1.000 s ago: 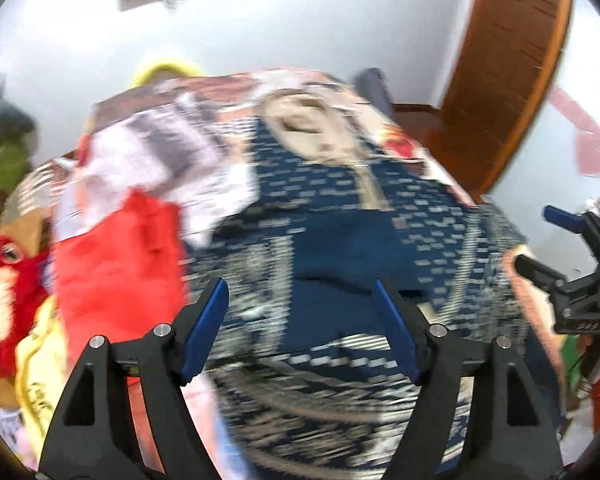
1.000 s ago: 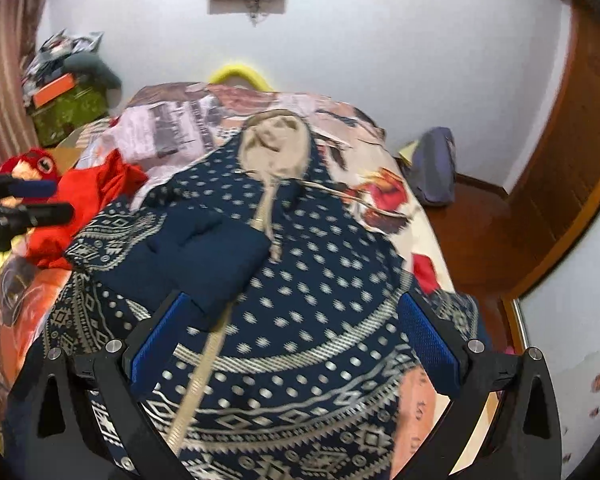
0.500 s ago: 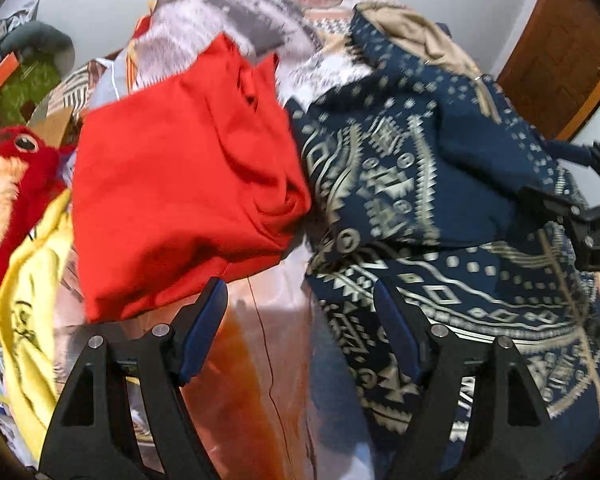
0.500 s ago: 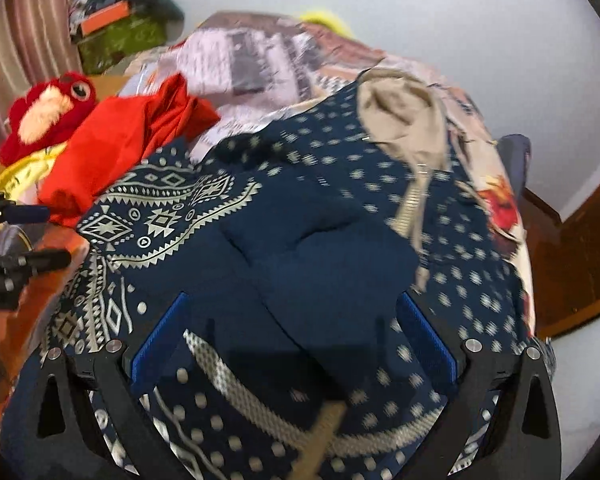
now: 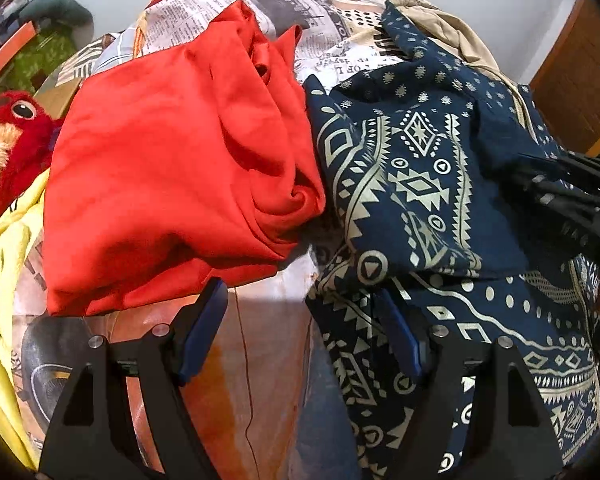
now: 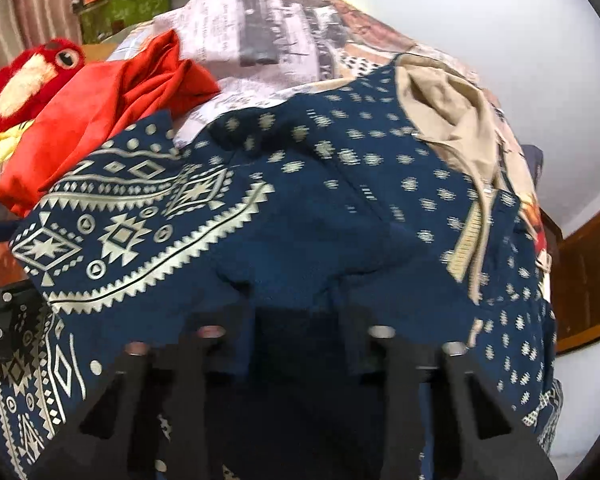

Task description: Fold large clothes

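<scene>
- Both grippers have dropped closer to the bed.
- Right gripper (image 6: 296,320) is closing, pinching the blue jacket (image 6: 300,208).
- Left gripper (image 5: 300,332) fingers stay spread, holding nothing.

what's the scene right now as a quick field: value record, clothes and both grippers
surface: bed with a printed sheet
main garment: navy patterned jacket with a tan lining, spread on the bed
other clothes: red garment, crumpled beside the jacket; yellow garment at the edge
toy: red plush
left gripper: open, above the sheet at the jacket's edge, holding nothing
right gripper: jaws closing on a fold of the jacket
fold status: not yet folded
</scene>
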Available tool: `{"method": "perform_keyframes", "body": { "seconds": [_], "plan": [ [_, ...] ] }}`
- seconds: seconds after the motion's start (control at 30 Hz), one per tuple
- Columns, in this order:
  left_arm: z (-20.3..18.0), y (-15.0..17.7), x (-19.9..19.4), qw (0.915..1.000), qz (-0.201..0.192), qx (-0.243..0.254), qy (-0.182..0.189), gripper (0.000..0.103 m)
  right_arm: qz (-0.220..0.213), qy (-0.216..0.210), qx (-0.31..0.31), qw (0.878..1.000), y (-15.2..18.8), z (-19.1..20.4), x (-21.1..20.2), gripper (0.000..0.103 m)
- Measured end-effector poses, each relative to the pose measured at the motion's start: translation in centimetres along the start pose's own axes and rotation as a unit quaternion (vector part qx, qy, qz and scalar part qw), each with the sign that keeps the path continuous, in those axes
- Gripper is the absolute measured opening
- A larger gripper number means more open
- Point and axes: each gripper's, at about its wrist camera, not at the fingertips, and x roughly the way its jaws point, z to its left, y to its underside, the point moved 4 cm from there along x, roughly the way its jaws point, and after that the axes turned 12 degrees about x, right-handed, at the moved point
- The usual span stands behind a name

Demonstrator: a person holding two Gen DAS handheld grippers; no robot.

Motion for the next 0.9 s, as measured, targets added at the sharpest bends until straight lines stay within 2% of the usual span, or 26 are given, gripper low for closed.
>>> {"method": "perform_keyframes", "body": {
  "seconds": [0.1, 0.23, 0.37, 0.47, 0.57, 0.7, 0.9],
  "plan": [
    [0.4, -0.3, -0.2, 0.9998, -0.001, -0.008, -0.017, 0.074, -0.011, -0.026, 0.032, 0.999, -0.8, -1.8, -1.4, 0.011],
    [0.7, -0.7, -0.5, 0.9995, -0.002, -0.015, -0.027, 0.074, -0.072, -0.025, 0.075, 0.994, -3.1, -5.2, -5.9, 0.01],
    [0.7, -1.1, -0.9, 0.9981, -0.007, -0.002, -0.062, 0.074, -0.144, -0.023, 0.117, 0.982, -5.6, -9.4, -11.9, 0.01],
    [1.0, -1.3, -0.8, 0.9973, -0.005, -0.013, -0.072, 0.074, -0.182, -0.02, 0.141, 0.973, -6.4, -12.0, -15.1, 0.01],
    [1.1, -1.2, -0.5, 0.997, -0.003, -0.025, -0.074, 0.074, -0.203, -0.006, 0.159, 0.966, -6.2, -14.1, -16.6, 0.01],
    [0.9, -1.1, -0.1, 0.9961, 0.002, -0.022, -0.085, 0.075, -0.181, -0.005, 0.189, 0.965, -4.4, -16.5, -15.2, 0.01],
    [1.4, -0.8, 0.5, 0.996, 0.007, -0.039, -0.08, 0.078, -0.09, 0.01, 0.224, 0.97, 0.7, -19.5, -9.4, 0.01]
  ]
}}
